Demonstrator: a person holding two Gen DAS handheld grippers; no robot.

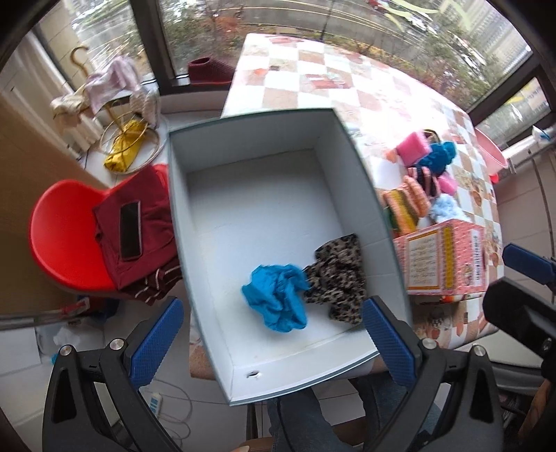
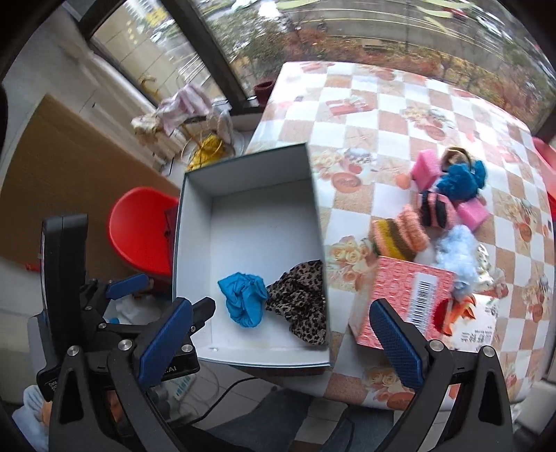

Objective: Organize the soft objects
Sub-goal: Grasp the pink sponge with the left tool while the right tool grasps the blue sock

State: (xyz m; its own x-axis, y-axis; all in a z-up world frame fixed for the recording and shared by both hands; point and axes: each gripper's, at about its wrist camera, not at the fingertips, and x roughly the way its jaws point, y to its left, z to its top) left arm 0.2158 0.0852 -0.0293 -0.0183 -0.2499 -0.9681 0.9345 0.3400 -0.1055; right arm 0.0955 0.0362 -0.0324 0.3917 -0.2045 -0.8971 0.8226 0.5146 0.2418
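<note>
Left wrist view: the left gripper (image 1: 271, 333) is spread wide and holds nothing. The right gripper (image 2: 281, 333) is wide and bare too. A blue cloth (image 1: 276, 300) and a spotted cloth (image 1: 337, 278) lie low in the white box (image 1: 243, 167). I think two are done. Next, reach for the soft pile (image 2: 444, 201) at the right of the frame.

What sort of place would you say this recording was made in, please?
Probably a home, in an enclosed balcony or sunroom: a table with a checked cloth stands by big windows onto trees, beside a red chair holding folded clothes.
</note>
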